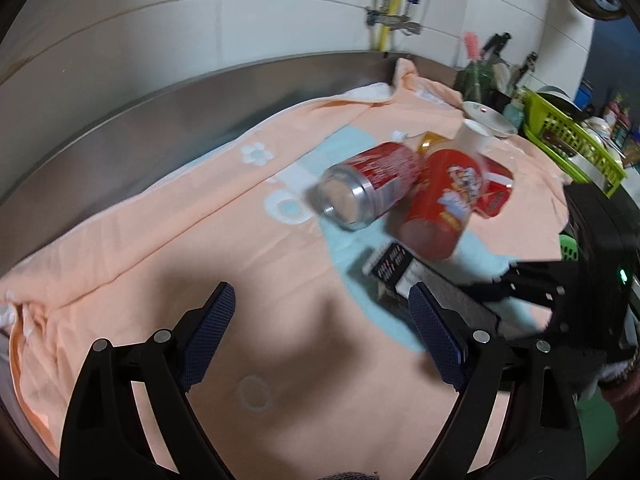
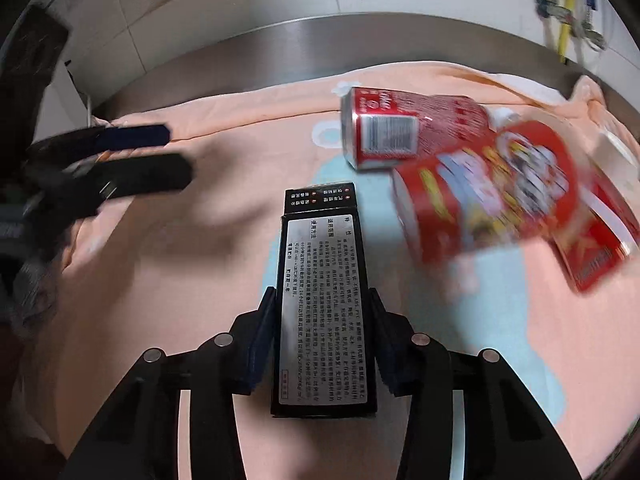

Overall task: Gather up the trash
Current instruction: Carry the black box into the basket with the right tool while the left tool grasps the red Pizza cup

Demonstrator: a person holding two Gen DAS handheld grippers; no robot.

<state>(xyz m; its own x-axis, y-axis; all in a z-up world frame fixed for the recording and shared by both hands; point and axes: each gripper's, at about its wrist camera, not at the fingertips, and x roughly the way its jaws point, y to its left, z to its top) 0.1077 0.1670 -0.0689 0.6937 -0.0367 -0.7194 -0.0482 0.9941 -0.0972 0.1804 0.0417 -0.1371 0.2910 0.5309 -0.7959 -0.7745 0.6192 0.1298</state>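
1. Black carton (image 2: 324,304): your right hand-held gripper (image 2: 324,344) is clenched on it, one pad on each long side, near the end closest to you. It looks like a light, stiff paperboard box; the walls will probably dent under a hard squeeze, so a moderate grip across the narrow width suits it. It lies over the peach towel (image 2: 160,280) that covers the tabletop.

2. Writing on the black carton: a silver label of dense Chinese print fills the upper face. The strings "ABS" and "PVC" seem legible; the rest is too small to read with confidence.

3. Red can (image 1: 370,184): it lies on its side beyond the black carton, its silver base towards the left camera. Judge it empty, thin-walled and slippery; it will likely roll, so take it across the middle of the barrel. White script on red is visible, but the brand cannot be read for certain.

4. Red tub (image 1: 440,204): it lies tilted against the red can, to the right of the black carton, blurred. It seems light and crushable; its cartoon label is unreadable.

5. Flat red packet (image 2: 596,256): it sits right of the red tub, thin and limp; its print is blurred.

6. Your left hand-held gripper (image 1: 320,336) is released, its pads (image 1: 208,332) spread wide above the peach towel, left of the black carton, holding nothing.
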